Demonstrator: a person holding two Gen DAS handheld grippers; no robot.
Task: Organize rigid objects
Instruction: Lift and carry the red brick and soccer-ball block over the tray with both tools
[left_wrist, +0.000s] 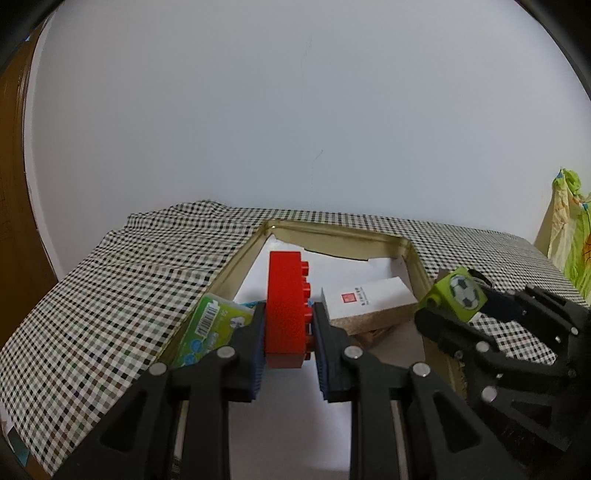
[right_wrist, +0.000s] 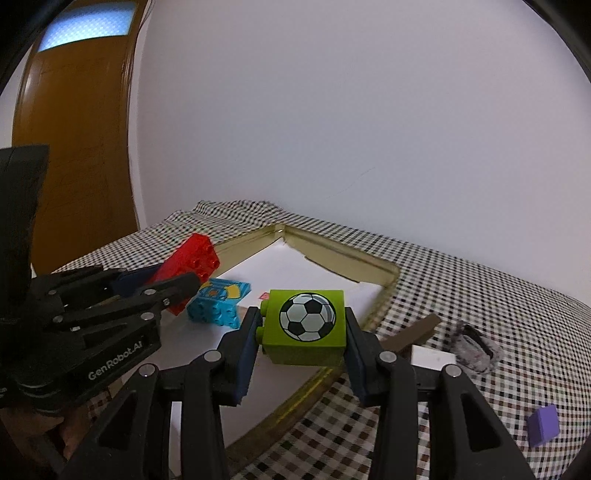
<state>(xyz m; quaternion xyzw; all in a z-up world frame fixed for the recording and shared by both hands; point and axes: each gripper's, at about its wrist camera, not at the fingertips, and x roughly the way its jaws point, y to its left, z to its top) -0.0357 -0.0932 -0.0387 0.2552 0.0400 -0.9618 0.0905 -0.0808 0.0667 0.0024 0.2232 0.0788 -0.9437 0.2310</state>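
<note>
my left gripper (left_wrist: 289, 325) is clamped on a red brick (left_wrist: 286, 306), its blue pads pressing both broad sides; the brick stands on edge with its studs facing right, held above the near left part of the tray (left_wrist: 340, 236). my right gripper (right_wrist: 301, 332) is closed on a green cube with a football print (right_wrist: 304, 325), the print facing my camera and its studs pointing left, held over the tray's near right rim. in the left view the same cube (left_wrist: 460, 293) shows at the tray's right edge, between the other tool's fingers.

the tray is shallow, gold-rimmed and lined with white paper (right_wrist: 291, 266); it sits on a black-and-white checked cloth (left_wrist: 110, 295) covering the tabletop. inside it, by the left rim, leans a green packet with a barcode (left_wrist: 210, 328). a white box with a red mark (left_wrist: 365, 299) lies toward the right rim. a blue brick (right_wrist: 219, 302) lies just beside the red one, near the left rim.

on the cloth outside the tray's right side lie a brown strip (right_wrist: 413, 332), a white block (right_wrist: 432, 356) and a grey fuzzy thing (right_wrist: 474, 347) i cannot make out. a purple block (right_wrist: 543, 424) sits well apart toward the near right corner.
</note>
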